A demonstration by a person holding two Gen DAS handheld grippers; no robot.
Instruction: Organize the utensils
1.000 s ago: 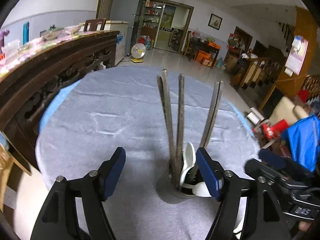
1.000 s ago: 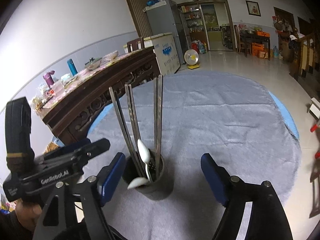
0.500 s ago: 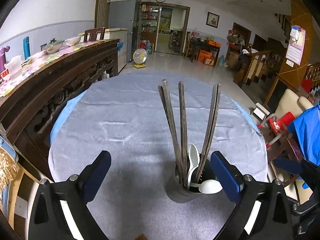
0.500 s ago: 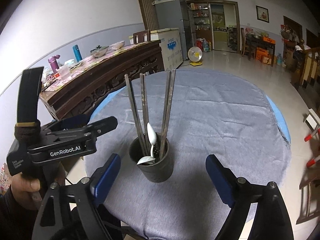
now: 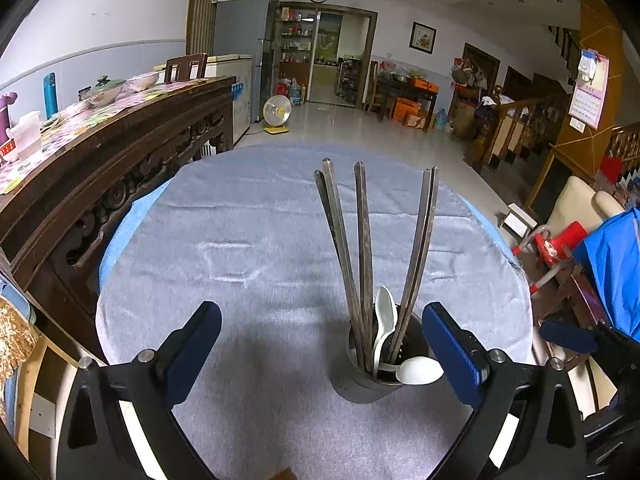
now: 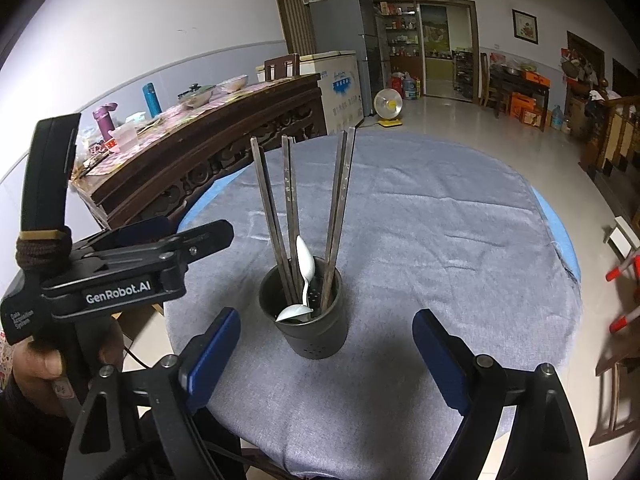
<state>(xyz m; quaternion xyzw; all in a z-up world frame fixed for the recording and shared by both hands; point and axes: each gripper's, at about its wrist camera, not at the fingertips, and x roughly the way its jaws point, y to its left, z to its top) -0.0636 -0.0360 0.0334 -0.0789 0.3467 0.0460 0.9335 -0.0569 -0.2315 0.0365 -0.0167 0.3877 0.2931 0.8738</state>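
A carved wooden sideboard stands beside the cloth-covered table, a fan beyond.

Utensil holder standing on a cloth-covered round table.

Chopsticks and two spoons stand in the holder, one spoon's bowl hanging over its rim. A long sideboard runs to the table's left; beyond the table's far edge, a floor fan sits before a refrigerator.
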